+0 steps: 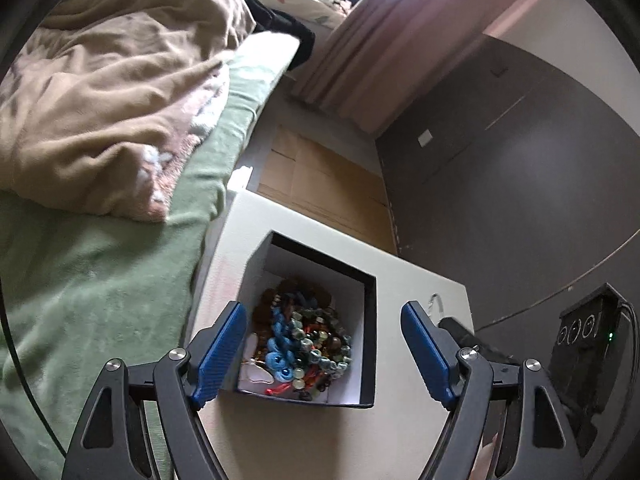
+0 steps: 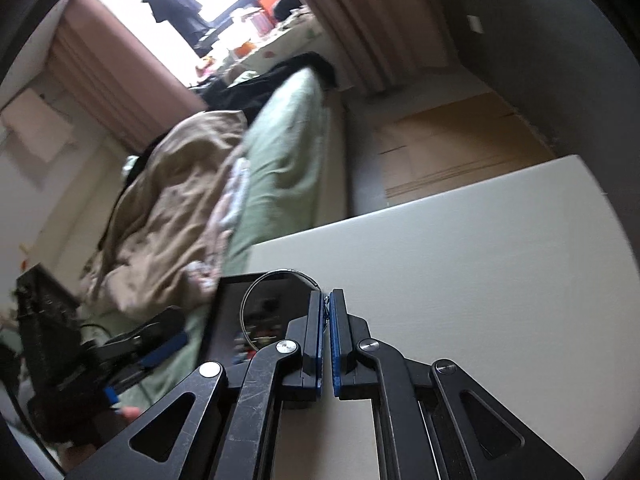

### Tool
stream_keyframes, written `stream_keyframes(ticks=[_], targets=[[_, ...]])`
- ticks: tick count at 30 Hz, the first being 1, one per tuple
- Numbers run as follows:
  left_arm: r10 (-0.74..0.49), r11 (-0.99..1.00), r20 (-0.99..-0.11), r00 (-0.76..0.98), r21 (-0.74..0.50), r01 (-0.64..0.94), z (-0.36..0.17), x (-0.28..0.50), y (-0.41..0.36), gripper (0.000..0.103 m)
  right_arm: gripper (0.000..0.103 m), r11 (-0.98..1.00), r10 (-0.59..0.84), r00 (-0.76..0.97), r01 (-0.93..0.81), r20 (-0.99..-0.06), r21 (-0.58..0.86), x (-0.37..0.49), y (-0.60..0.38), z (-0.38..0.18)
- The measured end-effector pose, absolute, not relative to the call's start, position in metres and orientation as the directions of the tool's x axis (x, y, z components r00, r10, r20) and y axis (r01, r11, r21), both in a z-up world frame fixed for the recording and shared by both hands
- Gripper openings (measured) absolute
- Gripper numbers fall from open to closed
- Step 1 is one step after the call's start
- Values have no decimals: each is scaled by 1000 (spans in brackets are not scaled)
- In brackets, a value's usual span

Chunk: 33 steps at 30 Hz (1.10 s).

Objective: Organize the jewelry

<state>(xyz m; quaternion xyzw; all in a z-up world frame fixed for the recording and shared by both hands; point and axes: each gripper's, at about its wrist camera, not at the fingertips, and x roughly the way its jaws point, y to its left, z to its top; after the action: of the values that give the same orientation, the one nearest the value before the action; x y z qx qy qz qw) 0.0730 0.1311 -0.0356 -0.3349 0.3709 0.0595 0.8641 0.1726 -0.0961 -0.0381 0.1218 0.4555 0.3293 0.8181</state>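
A dark box with a white inside stands on the white table. It holds a heap of bead jewelry in blue, green, brown and orange. My left gripper is open, its blue fingers on either side of the box and clear of its walls. My right gripper is shut on a thin silver bangle, held up beside the box. The left wrist view shows the bangle and the right gripper just right of the box.
A bed with a green sheet and a crumpled tan blanket runs along the table's left side. Flattened cardboard lies on the floor beyond the table. A pink curtain and a grey wall stand behind.
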Motion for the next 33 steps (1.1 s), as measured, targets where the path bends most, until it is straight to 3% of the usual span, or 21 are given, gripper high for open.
stream_keyframes(ticks=[8, 9, 11, 12, 13, 18, 21, 27, 30, 33], targets=[[-75, 775, -672, 737, -504, -381, -27, 62, 144, 80, 5, 679, 728, 312, -457, -611, 575, 162, -58, -47], [-73, 776, -674, 735, -501, -383, -27, 62, 145, 80, 9, 671, 734, 298, -460, -610, 582, 163, -56, -48], [-72, 775, -677, 732, -500, -387, -28, 61, 146, 80, 44, 682, 716, 241, -441, -655, 584, 167, -50, -54], [-70, 773, -678, 732, -500, -389, -28, 61, 146, 80, 71, 689, 710, 234, -429, -664, 585, 167, -51, -56], [-67, 773, -679, 731, -498, -392, -28, 61, 146, 80, 82, 695, 707, 251, -422, -661, 582, 166, -56, -56], [-55, 784, -693, 719, -476, -398, -28, 59, 144, 81, 85, 729, 681, 306, -378, -666, 571, 167, -81, -51], [-38, 791, -706, 707, -453, -410, -28, 56, 140, 83, 96, 746, 664, 335, -361, -669, 560, 165, -96, -46], [2, 819, -712, 702, -402, -410, -22, 44, 128, 91, 96, 794, 608, 391, -309, -691, 523, 153, -127, -41], [14, 841, -711, 703, -372, -393, -15, 37, 116, 92, 103, 809, 588, 414, -307, -695, 502, 146, -136, -34], [50, 867, -693, 720, -328, -376, -7, 27, 101, 101, 103, 833, 554, 461, -306, -693, 461, 136, -150, -22]])
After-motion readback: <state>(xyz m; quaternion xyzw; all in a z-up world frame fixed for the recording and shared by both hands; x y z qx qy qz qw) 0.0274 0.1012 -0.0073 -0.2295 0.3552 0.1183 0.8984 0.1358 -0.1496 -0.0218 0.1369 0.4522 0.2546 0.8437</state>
